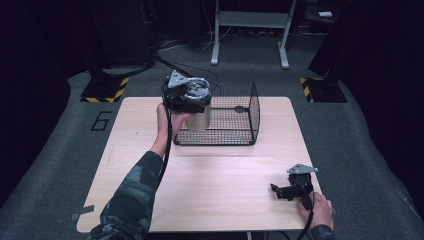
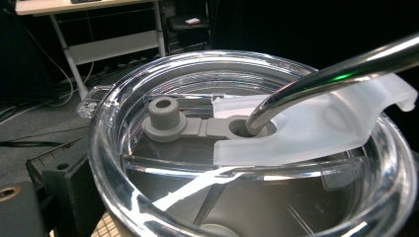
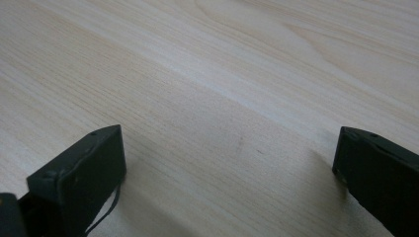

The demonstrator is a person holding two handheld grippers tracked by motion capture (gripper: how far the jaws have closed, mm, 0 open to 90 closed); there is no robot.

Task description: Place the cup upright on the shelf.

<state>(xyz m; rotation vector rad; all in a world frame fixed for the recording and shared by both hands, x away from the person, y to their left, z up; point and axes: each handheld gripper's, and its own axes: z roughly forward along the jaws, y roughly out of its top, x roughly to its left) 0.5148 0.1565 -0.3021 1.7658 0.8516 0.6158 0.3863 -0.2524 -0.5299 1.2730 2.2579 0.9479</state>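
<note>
My left gripper (image 1: 192,107) grips the tumbler (image 1: 199,118) upright above the basket's (image 1: 235,112) left edge, so the drop lies just to its right. My right gripper (image 1: 282,191) rests wide open and empty at the table's (image 1: 215,170) near right corner.

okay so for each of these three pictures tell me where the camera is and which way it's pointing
High view: above the person's side, looking forward and down on the table and wire basket; both forearms, left claw and right claw show.
Left gripper view: on the left claw, looking close onto a tumbler's clear lid and metal straw; a black claw part shows at bottom left.
Right gripper view: on the right claw, facing bare tabletop between its two black jaws.
Shared: high and left views both show the tumbler.
</note>
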